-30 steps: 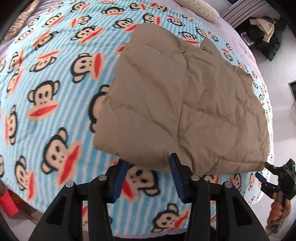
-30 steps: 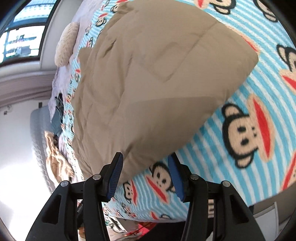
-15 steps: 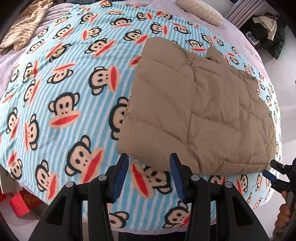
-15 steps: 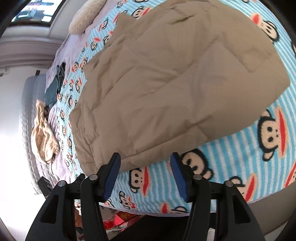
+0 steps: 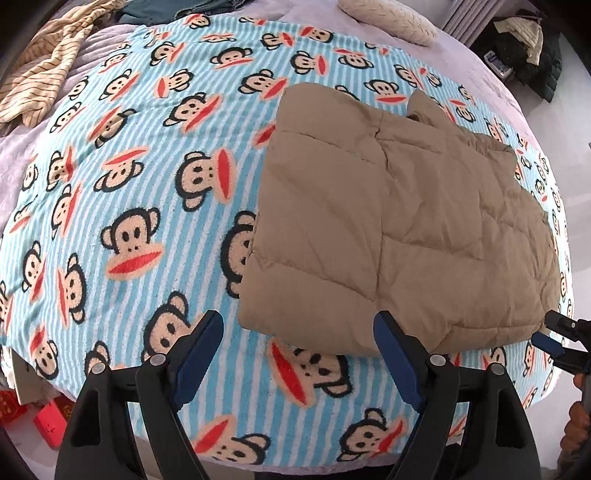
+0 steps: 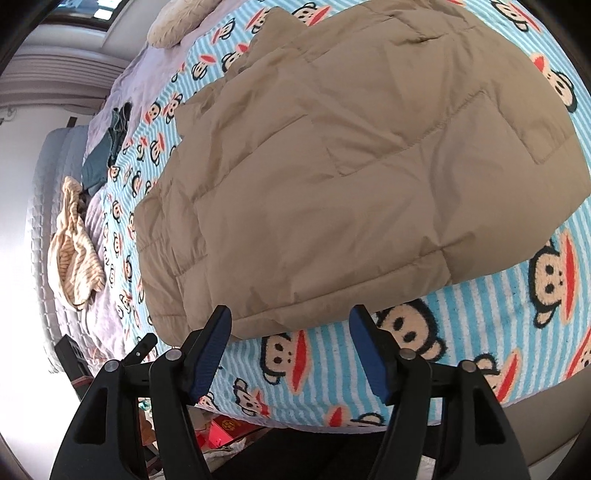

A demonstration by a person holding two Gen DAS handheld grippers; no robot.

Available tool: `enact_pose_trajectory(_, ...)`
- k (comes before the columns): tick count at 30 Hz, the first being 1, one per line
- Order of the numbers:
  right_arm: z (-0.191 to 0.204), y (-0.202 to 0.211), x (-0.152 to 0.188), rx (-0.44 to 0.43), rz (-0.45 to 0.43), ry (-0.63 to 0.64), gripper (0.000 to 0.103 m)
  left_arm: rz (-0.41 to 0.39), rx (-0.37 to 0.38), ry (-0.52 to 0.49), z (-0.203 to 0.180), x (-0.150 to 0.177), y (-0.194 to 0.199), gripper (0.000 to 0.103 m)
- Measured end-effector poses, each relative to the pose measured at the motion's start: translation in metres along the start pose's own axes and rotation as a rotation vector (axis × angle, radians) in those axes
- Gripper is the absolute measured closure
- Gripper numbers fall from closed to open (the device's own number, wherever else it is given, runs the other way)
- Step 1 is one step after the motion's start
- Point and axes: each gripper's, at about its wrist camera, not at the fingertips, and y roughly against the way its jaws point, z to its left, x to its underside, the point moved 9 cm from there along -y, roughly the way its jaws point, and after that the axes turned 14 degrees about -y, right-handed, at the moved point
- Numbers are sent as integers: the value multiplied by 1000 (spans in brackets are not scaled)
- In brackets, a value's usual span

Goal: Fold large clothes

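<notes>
Matt quilted jacket (image 5: 402,236) lies on fuzzy fleece blanket (image 5: 147,184).

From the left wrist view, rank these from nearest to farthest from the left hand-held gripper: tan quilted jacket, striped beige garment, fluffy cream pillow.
Measured from the left hand-held gripper, open above the monkey blanket:
1. Tan quilted jacket: just ahead, its near hem by the right finger.
2. Striped beige garment: far left, past the blanket's edge.
3. Fluffy cream pillow: far side of the bed, right of centre.

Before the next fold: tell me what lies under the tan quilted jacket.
The tan quilted jacket lies folded on the blue-striped monkey-print blanket, which shows on all sides of it. Whatever sits directly beneath or inside its folds is covered. Both grippers hover open at its near edge.
</notes>
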Motion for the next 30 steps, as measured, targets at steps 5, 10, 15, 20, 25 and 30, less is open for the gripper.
enact_pose_trajectory(5, 5, -4, 4, 18, -6, 19, 33, -16, 8, 2, -3, -3, -1, 0)
enact_pose_trajectory(10, 9, -7, 7, 48, -31, 48, 19, -29, -11, -15, -1, -10, -2, 0)
enact_pose_trajectory(15, 11, -6, 7, 88, -73, 76, 12, -27, -39, -1, 7, -15, -6, 0)
enact_pose_trajectory(20, 18, -8, 9, 153, -111, 171, 0, -26, -8, 33, 21, -19, -12, 0)
enact_pose_trajectory(25, 20, -17, 19, 174, -44, 184, 0, -70, 64, 71, 34, -39, -17, 0)
enact_pose_trajectory(30, 18, -15, 22, 190, -31, 185, 0, -70, 164, 64, 41, -62, -33, 0)
